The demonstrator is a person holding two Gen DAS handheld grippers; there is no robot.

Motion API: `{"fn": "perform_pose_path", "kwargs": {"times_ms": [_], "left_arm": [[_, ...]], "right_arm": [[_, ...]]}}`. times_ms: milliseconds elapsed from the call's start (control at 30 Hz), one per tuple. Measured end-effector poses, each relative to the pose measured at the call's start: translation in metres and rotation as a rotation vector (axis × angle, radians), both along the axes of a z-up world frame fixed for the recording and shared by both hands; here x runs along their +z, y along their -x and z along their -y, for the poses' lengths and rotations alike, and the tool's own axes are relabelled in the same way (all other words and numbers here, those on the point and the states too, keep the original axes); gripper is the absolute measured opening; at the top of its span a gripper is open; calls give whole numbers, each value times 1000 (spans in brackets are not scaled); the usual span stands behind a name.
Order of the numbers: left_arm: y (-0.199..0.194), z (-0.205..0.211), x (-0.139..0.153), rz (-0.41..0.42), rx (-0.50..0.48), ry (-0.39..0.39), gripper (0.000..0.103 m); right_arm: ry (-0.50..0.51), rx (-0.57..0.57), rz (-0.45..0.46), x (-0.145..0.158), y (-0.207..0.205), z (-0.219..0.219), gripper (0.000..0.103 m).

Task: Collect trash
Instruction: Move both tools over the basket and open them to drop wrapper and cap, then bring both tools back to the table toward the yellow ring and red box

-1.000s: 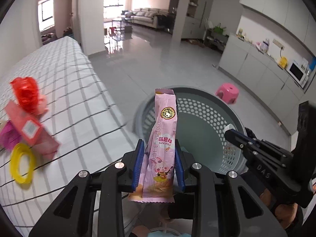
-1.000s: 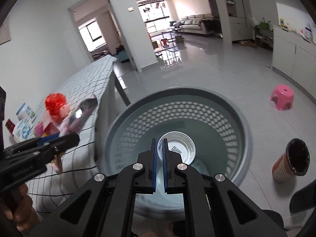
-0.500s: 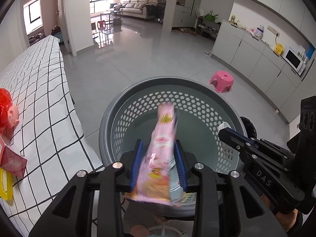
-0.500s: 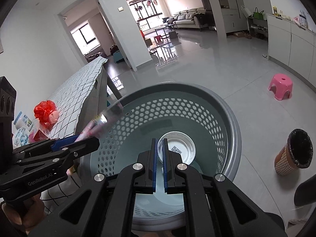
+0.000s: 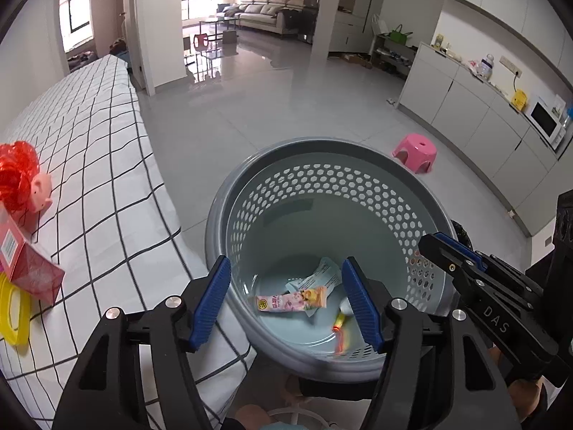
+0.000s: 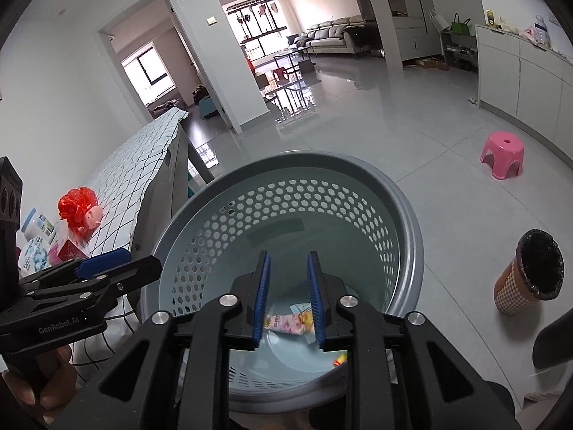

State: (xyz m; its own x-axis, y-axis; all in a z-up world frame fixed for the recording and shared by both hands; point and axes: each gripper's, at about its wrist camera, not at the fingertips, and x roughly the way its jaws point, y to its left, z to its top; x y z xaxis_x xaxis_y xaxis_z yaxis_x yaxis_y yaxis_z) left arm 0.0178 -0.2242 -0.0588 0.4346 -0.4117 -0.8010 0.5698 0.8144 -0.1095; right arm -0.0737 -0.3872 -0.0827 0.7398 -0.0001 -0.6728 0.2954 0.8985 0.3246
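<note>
The grey perforated basket (image 5: 322,143) stands on the floor below both grippers. My left gripper (image 5: 286,265) hangs over it with its jaws opening and nothing between them. The pink snack wrapper (image 5: 292,302) lies flat on the basket's bottom, on a light blue wrapper (image 5: 322,276). Beside them a small white and orange item (image 5: 340,317) shows blurred. My right gripper (image 6: 288,258) is also above the basket (image 6: 322,159), jaws opening, with nothing between them; the pink wrapper (image 6: 290,322) shows through the gap. Each view catches the other gripper at its edge: the right gripper (image 5: 447,247) and the left gripper (image 6: 107,265).
A table with a checked cloth (image 5: 89,143) borders the basket on the left. It carries a red toy with a pink pig (image 5: 18,175), a pink box (image 5: 25,261) and a yellow ring (image 5: 10,308). A pink stool (image 5: 415,150) and a small lined bin (image 6: 530,272) stand on the floor.
The left jaws opened and the pink wrapper fell from them into the basket. The right jaws parted, and the white round item at their tips is gone.
</note>
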Motion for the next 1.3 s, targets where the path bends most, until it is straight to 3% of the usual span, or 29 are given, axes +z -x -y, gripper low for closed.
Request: {"fn": "perform_pose_path", "kwargs": {"times_ms": [333,700,1067,1300], "left_arm": [[5,-19,7,21,56,6,68],[10,-65,19,67,168,17,75],[11,-151,37,144,376,9,87],[3,-209,36,151,520,-20,91]], "right_arm": [[24,14,2,6,5,-16,37],[67,55,28,15,7,-48,65],[92,196,76,27,-4,-100,73],[88,287,113,39,-15,-133,78]]}}
